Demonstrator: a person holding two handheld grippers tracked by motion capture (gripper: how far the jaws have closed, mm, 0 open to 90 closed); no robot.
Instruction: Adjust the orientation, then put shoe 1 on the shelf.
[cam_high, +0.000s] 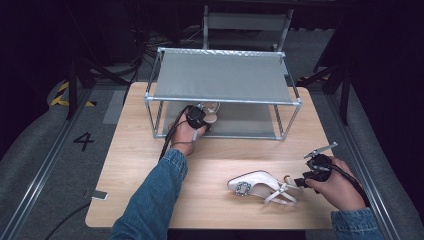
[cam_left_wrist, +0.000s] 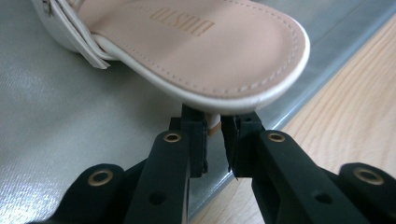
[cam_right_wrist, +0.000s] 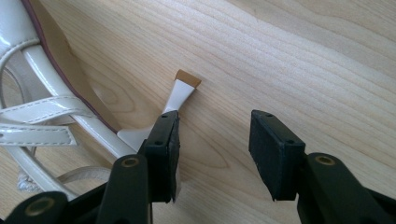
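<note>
A: So, the rack stands at the far side of the table, and one shoe sits on its lower shelf, heel end at the shelf's front edge.

B: Right, and the left gripper looks nearly closed around that heel. If it lets go carelessly, I think the shoe could tip off the edge.

A: And the second shoe?

B: Lying on its side on the table, near the right gripper, which is wide open and holding nothing. One jaw touches the thin heel; a nudge may skid it away before any grip.
</note>
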